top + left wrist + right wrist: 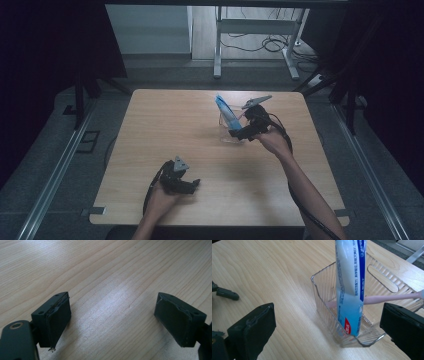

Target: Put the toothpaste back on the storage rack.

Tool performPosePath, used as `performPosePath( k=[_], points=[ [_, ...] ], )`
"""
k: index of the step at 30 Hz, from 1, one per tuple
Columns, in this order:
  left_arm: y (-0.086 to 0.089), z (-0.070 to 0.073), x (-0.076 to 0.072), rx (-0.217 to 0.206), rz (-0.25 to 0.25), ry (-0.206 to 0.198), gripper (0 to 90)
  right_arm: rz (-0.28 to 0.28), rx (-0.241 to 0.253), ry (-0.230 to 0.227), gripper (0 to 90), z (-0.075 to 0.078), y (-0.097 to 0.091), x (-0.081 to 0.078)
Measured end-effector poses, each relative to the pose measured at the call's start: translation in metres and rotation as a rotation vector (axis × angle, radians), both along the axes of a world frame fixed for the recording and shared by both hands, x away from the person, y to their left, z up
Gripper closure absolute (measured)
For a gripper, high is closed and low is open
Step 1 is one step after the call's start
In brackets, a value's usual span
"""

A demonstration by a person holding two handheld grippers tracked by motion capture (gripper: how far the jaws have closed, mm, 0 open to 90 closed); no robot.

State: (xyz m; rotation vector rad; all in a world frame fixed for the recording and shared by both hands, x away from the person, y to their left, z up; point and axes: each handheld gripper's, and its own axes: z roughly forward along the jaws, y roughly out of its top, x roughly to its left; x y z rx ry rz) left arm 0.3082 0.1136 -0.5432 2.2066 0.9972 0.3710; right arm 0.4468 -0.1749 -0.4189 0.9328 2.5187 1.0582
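A clear ribbed plastic basket [319, 290] stands on the wooden table [165, 120], right of centre. A blue and white toothpaste tube [350, 277] stands in it, leaning against its near corner, and rises above the rim [226, 114]. A pink toothbrush [387, 298] lies across the basket behind the tube. My right gripper [241, 132] is open just in front of the basket, its jaws [328, 317] wide on either side of that corner and touching nothing. My left gripper [192, 184] rests near the table's front edge, open [112, 320] over bare wood.
Bare tabletop lies between the two grippers and to the left of the basket [231, 136]. Beyond the far edge stand white desk legs [218, 45] and cables on the floor [270, 45]. Dark curtains flank both sides.
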Motion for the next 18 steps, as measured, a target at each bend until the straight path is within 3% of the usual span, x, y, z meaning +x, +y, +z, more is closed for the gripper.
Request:
performPosePath(
  k=[18],
  points=[
    [0.000,0.000,0.000,0.001,0.000,0.000,13.8,-0.006,0.012,-0.004,0.1,-0.005,-0.018,-0.022]
  ],
)
